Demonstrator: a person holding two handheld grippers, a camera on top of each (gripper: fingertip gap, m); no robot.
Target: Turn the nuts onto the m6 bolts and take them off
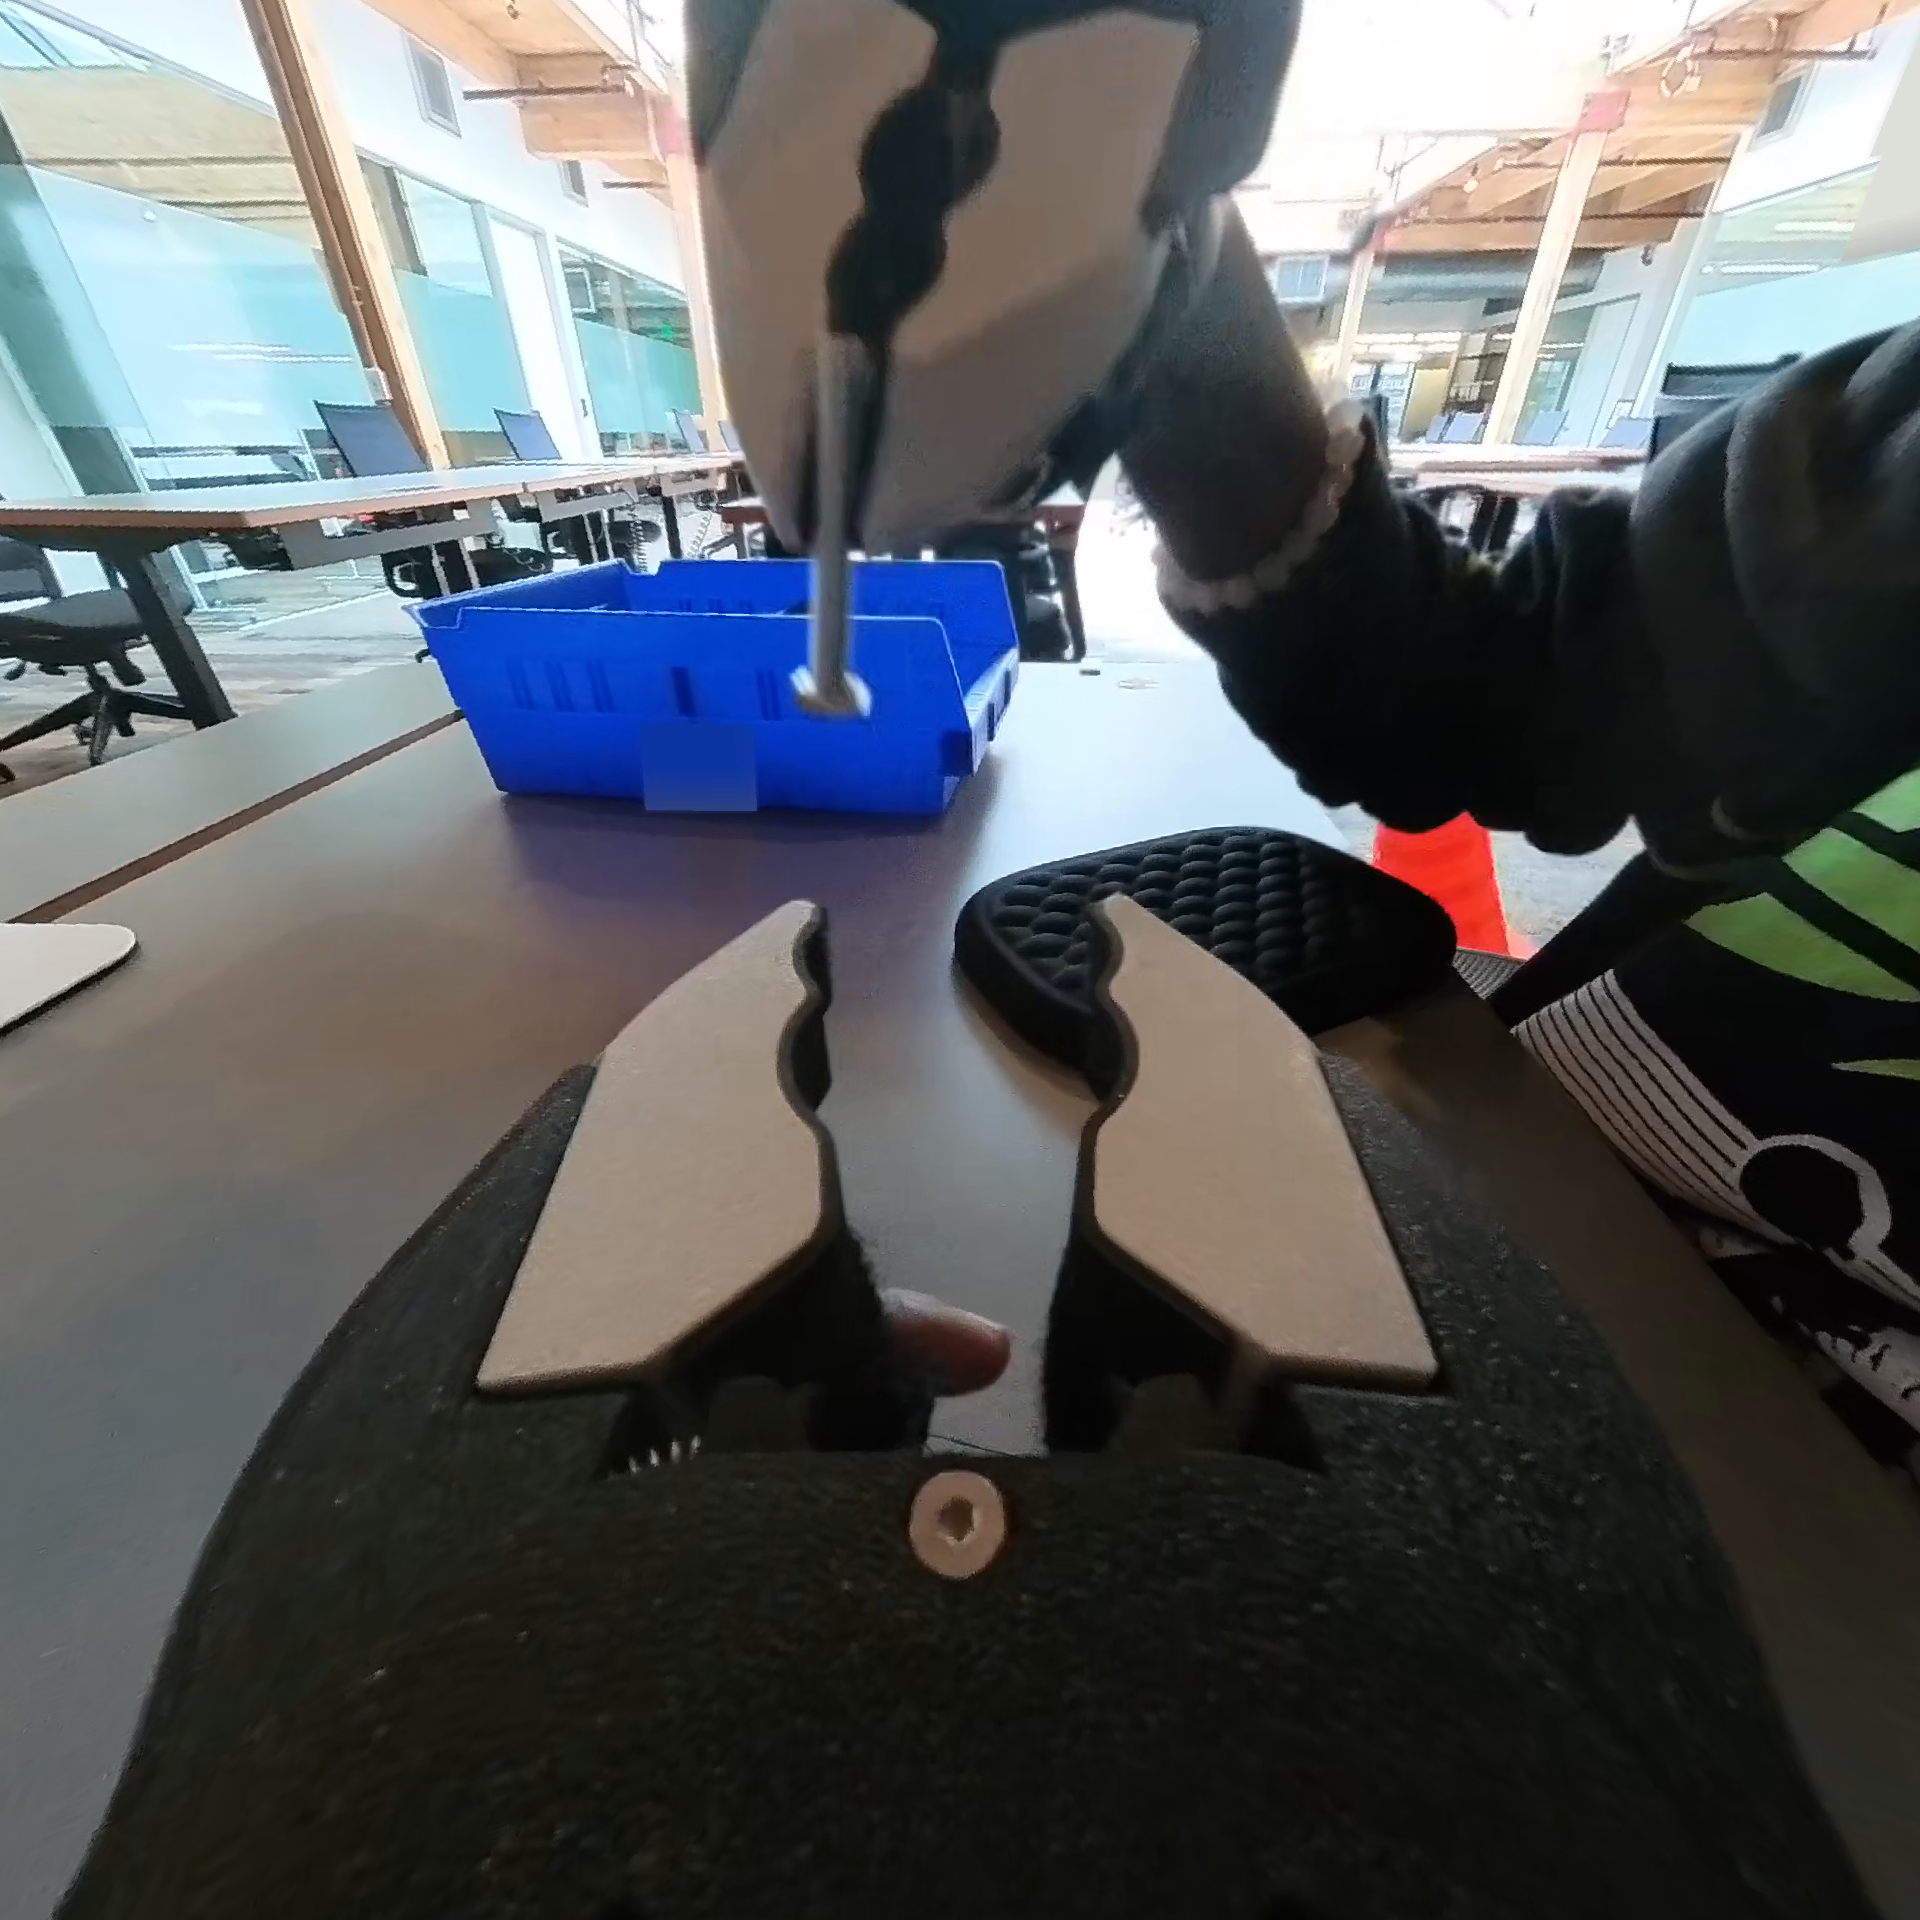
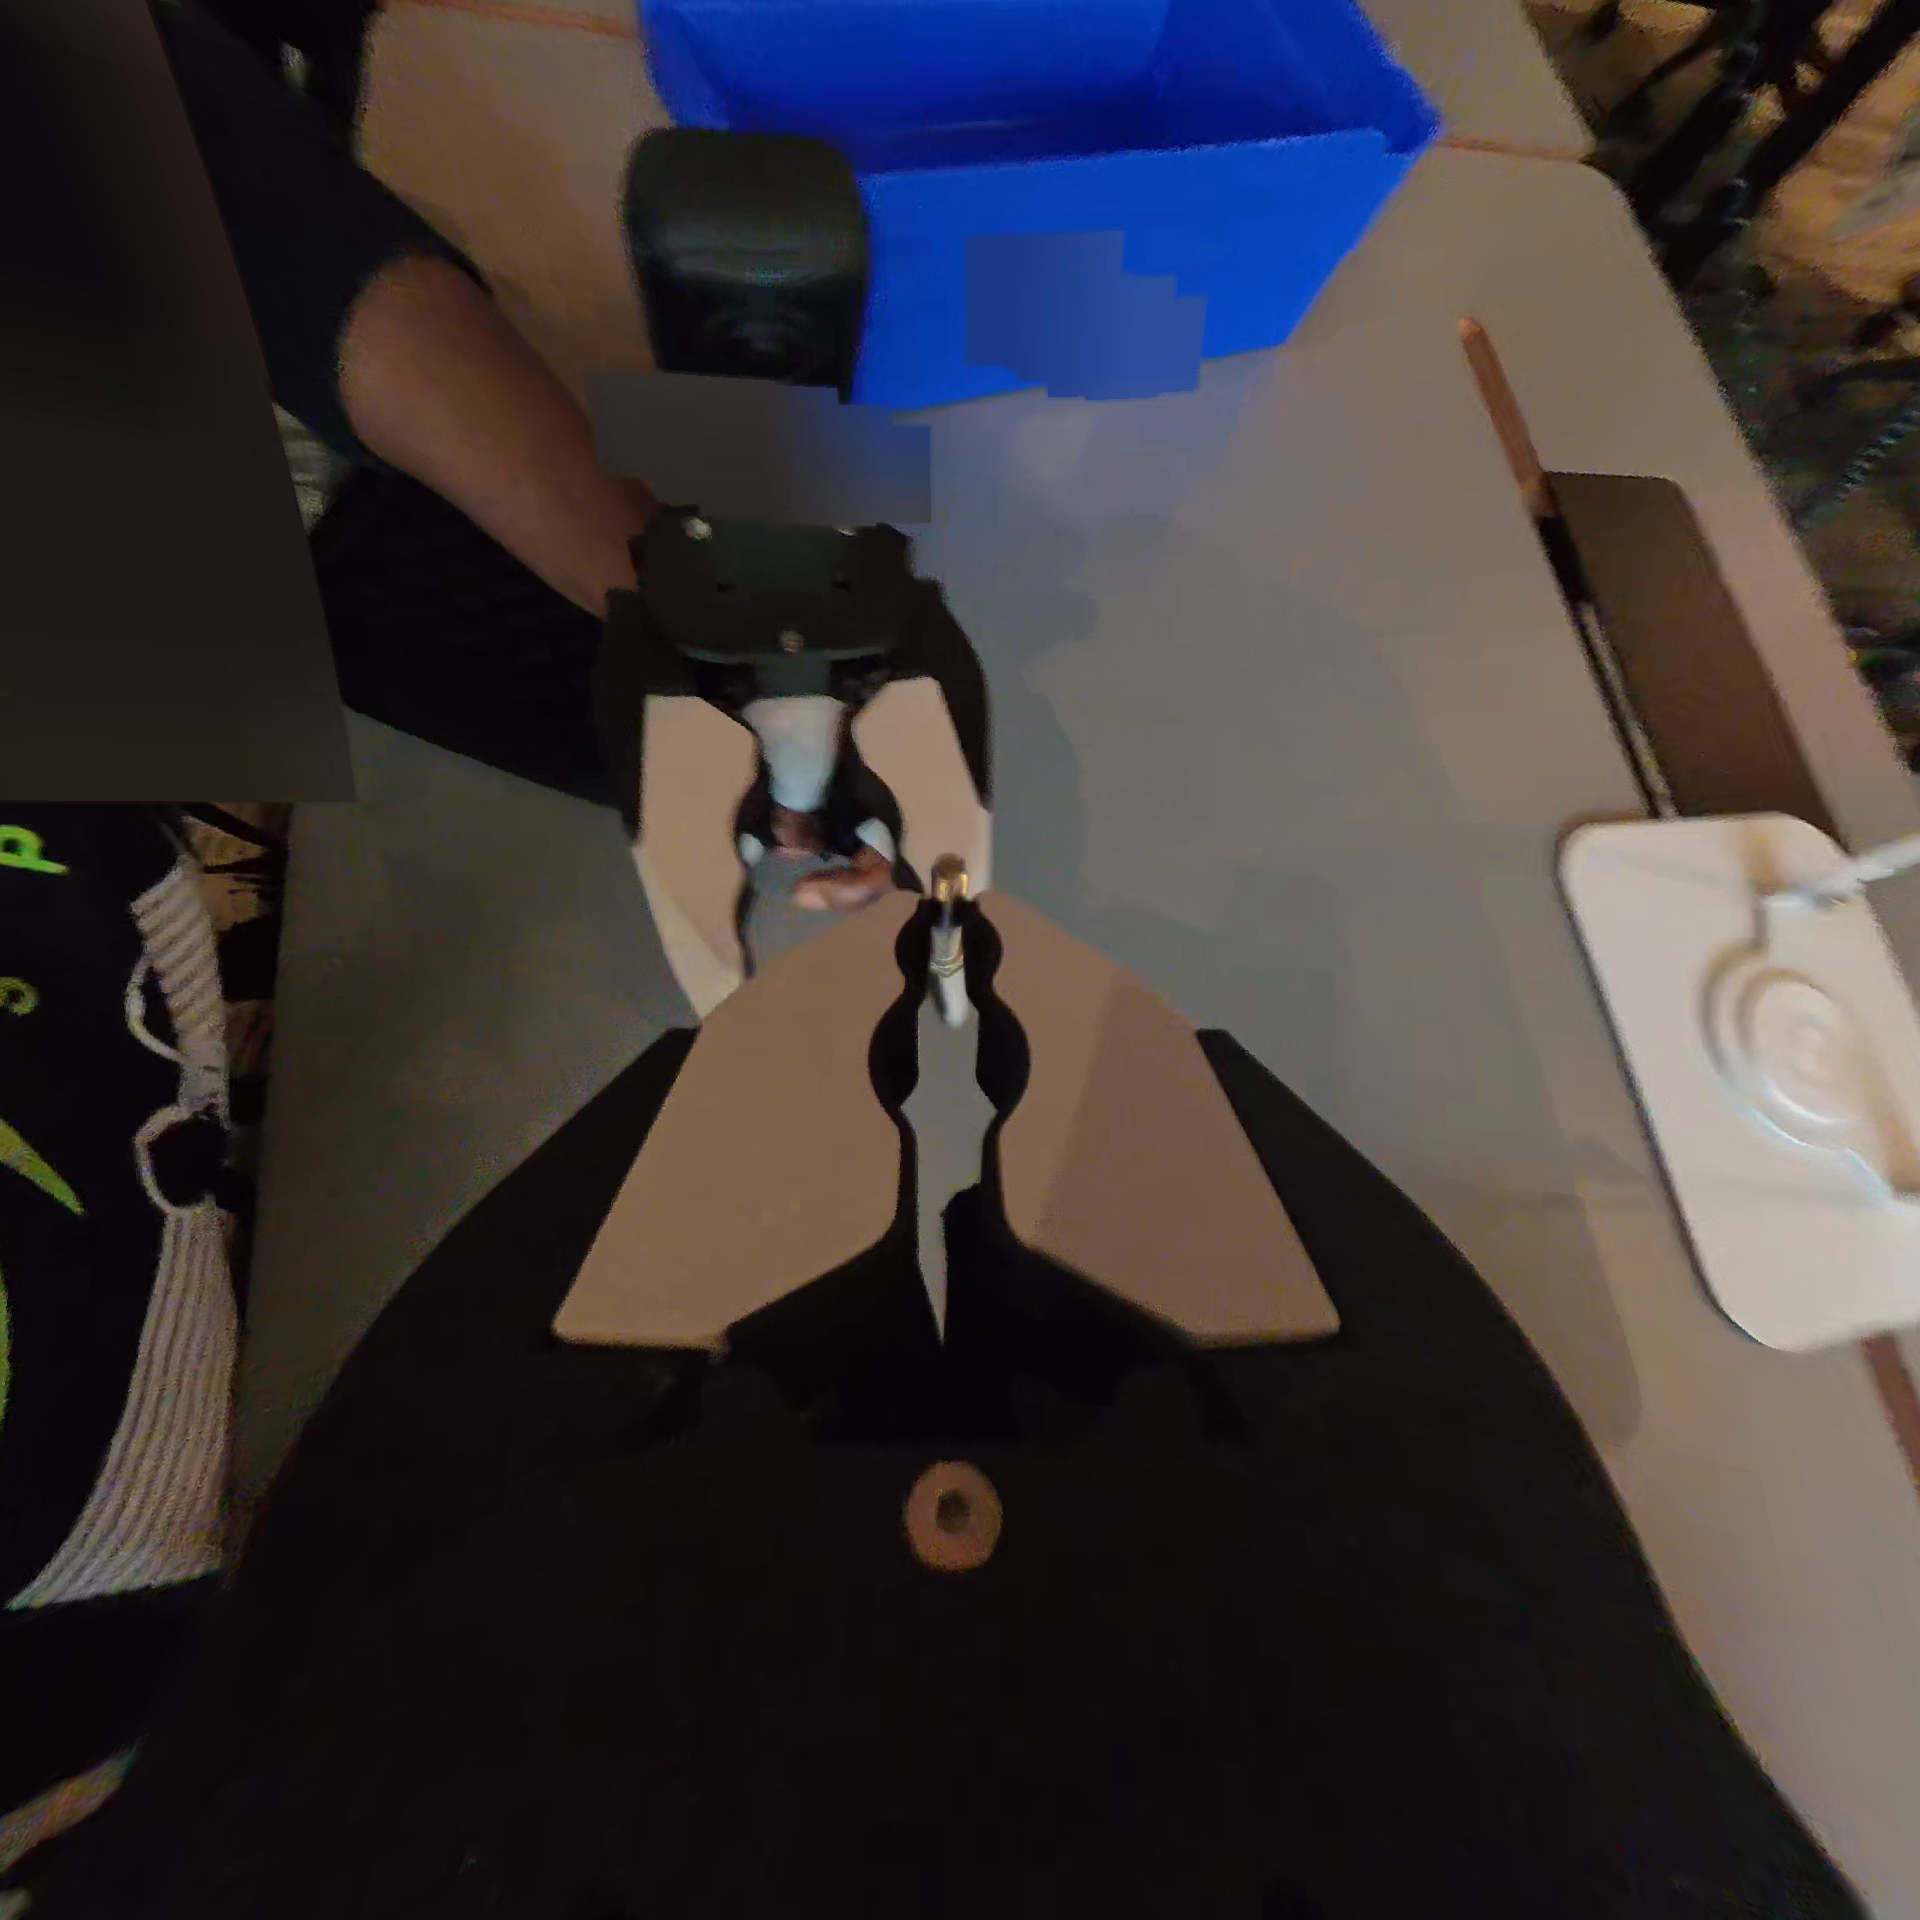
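Observation:
My right gripper [image 2: 948,906] is shut on a long silver bolt [image 2: 948,961], which runs along the gap between its fingers. In the left wrist view the right gripper [image 1: 837,520] hangs above the table with the bolt [image 1: 834,582] pointing down, its hex end [image 1: 831,694] lowest. My left gripper [image 1: 958,920] is open and empty, low over the dark table [image 1: 416,987] and below the bolt. It also shows in the right wrist view [image 2: 810,914], open, just beyond the bolt's tip. I cannot make out a nut.
A blue bin [image 1: 717,665] stands on the table behind the bolt and shows in the right wrist view [image 2: 1091,208]. A black mesh pad [image 1: 1247,914] lies to the right, with an orange cone [image 1: 1444,883] beyond. A white pad [image 2: 1745,1081] lies nearby. A person's dark sleeve [image 1: 1558,644] reaches in. The tips of one gripper are about 6 cm away from the tips of the other.

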